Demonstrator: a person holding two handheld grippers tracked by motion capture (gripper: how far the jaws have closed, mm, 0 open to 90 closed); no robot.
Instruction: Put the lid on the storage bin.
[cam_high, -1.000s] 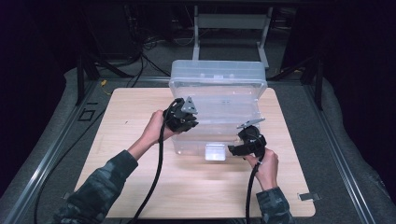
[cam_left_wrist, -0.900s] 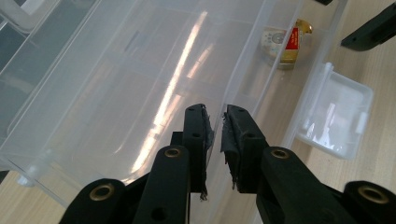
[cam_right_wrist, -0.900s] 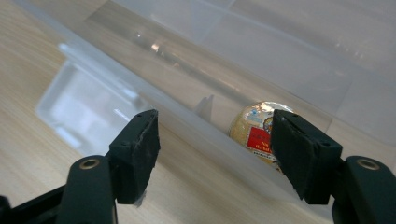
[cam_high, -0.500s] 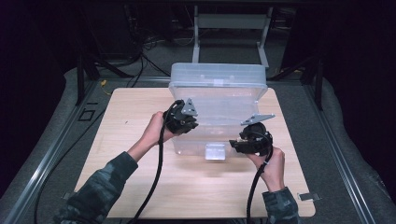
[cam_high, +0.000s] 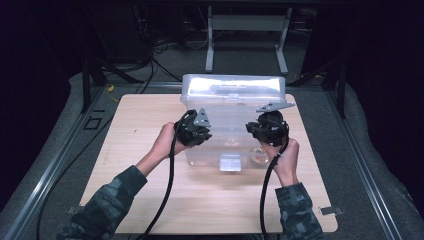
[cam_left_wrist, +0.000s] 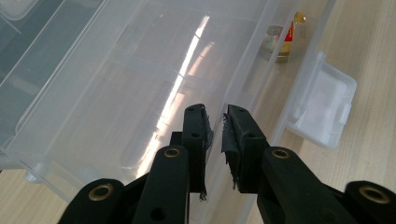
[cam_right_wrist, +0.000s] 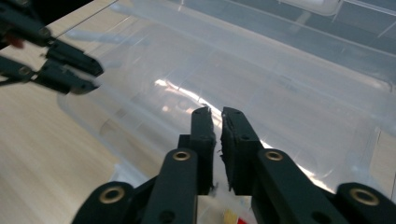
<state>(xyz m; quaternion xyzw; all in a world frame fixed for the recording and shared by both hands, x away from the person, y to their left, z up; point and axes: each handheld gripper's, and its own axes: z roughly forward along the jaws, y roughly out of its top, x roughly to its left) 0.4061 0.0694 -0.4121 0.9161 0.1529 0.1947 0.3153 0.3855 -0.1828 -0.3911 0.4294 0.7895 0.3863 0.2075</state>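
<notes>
A: High view first. Where is the box?

B: The clear plastic box (cam_high: 232, 120) stands on the wooden counter (cam_high: 140, 130), at its middle and toward the far edge. Its lid (cam_high: 232, 86) is raised at the front and tilts back. A white latch (cam_high: 230, 162) sits on the near wall.

A: And the two tools?

B: The left hand-held gripper (cam_high: 194, 131) is at the left side of the lifted lid's front edge. The right hand-held gripper (cam_high: 267, 129) is at the right side of that edge. Each is carried by one hand, with a black cable trailing toward the near edge of the counter.

A: Left gripper view?

B: The left hand-held gripper (cam_left_wrist: 216, 128) has its jaws closed on the thin clear edge of the lid (cam_left_wrist: 140, 84), which runs between the pads. Below the lid, a small jar (cam_left_wrist: 280, 42) with a red and yellow label lies inside the box. The latch (cam_left_wrist: 322, 105) hangs outside the wall, above the counter (cam_left_wrist: 369, 56).

A: Right gripper view?

B: The right hand-held gripper (cam_right_wrist: 217, 126) has just been closing its jaws. They now stand nearly together with the lid edge (cam_right_wrist: 280, 84) between the pads, so it grips the lid. The left hand-held gripper (cam_right_wrist: 70, 67) appears blurred at upper left, at the same edge.
</notes>
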